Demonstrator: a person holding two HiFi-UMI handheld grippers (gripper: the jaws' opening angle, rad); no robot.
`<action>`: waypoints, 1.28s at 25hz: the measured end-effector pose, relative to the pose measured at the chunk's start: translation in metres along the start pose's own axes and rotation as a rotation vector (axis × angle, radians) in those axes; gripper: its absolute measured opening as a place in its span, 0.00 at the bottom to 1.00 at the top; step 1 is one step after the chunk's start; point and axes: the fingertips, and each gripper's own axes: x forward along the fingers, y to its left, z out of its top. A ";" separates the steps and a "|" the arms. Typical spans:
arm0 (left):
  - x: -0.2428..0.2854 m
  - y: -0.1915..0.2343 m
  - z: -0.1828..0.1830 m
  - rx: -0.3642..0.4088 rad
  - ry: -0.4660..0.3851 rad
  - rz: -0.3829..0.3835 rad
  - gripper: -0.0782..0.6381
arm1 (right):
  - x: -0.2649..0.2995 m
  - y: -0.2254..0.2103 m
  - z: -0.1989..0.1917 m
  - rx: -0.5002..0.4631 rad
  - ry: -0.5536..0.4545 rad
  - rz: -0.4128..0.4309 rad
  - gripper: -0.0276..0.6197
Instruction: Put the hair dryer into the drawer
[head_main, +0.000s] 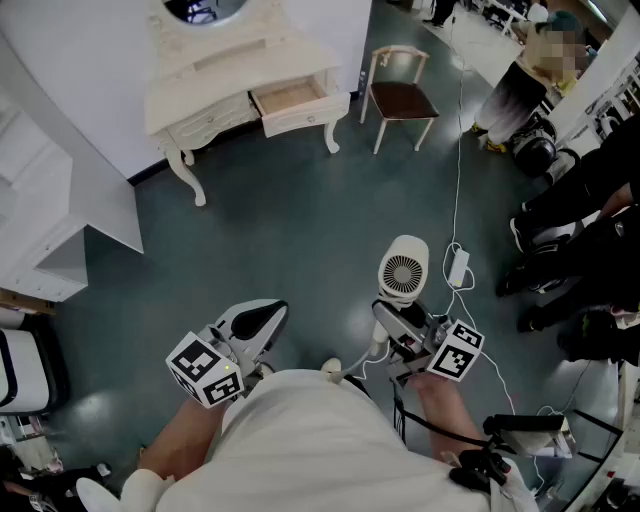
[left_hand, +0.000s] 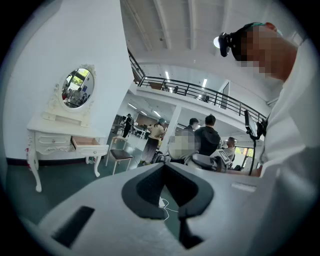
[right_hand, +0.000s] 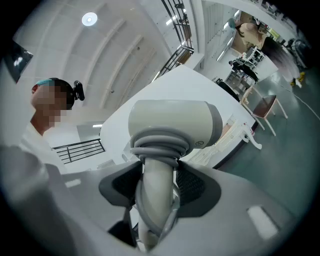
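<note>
A white hair dryer (head_main: 403, 268) with its cord wound round the handle is held out level in front of me. My right gripper (head_main: 393, 318) is shut on the handle, and in the right gripper view the pads press both sides of it below the hair dryer's (right_hand: 175, 125) barrel. My left gripper (head_main: 262, 318) hangs lower left with nothing in it; its fingertips meet in the left gripper view (left_hand: 163, 167). The open drawer (head_main: 290, 100) sticks out of a white dressing table (head_main: 200, 75) across the floor, and the drawer (left_hand: 87, 145) also shows at the left of the left gripper view.
A wooden chair (head_main: 400, 95) stands right of the dressing table. A white cable (head_main: 458, 180) and power adapter (head_main: 459, 267) lie on the floor ahead. People (head_main: 590, 220) stand at the right. White shelving (head_main: 40, 230) lines the left. An oval mirror (left_hand: 76, 89) tops the table.
</note>
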 end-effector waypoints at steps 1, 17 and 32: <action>-0.013 0.004 0.000 -0.002 -0.007 0.004 0.10 | 0.008 0.005 -0.008 0.006 0.006 -0.003 0.37; -0.216 0.084 -0.010 -0.121 -0.133 0.057 0.11 | 0.147 0.083 -0.119 -0.018 0.103 -0.042 0.37; -0.265 0.165 -0.027 -0.149 -0.145 0.111 0.11 | 0.240 0.065 -0.142 -0.075 0.156 -0.085 0.37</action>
